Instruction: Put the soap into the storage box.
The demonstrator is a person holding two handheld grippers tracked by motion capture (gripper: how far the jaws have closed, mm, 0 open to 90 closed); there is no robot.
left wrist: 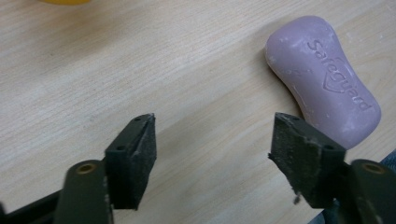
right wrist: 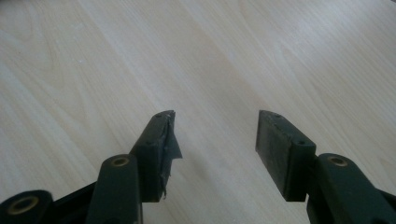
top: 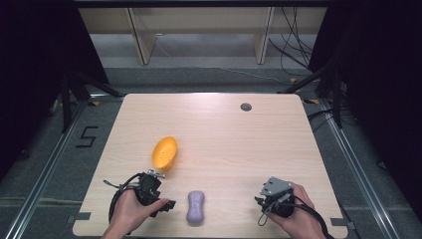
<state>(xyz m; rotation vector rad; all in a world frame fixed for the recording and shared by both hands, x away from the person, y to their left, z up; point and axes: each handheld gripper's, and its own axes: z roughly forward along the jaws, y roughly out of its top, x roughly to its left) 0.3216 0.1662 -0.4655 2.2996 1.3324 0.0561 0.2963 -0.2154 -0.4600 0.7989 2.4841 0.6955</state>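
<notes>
Purple soap bar [left wrist: 324,77] lies flat on the table [top: 224,129], just right of the released, empty left claw [left wrist: 212,140]. Right claw [right wrist: 215,140] released too. Likely risk: slick rounded soap squirting sideways under an off-centre pinch.

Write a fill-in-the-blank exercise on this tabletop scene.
1. The bar of soap is coloured ____.
2. The soap lies on the light wooden table between the left gripper and the ____ gripper.
3. The glossy oval dish is coloured ____.
4. Both grippers' jaws stand ____.

Missing words: purple; right; orange; open
</notes>
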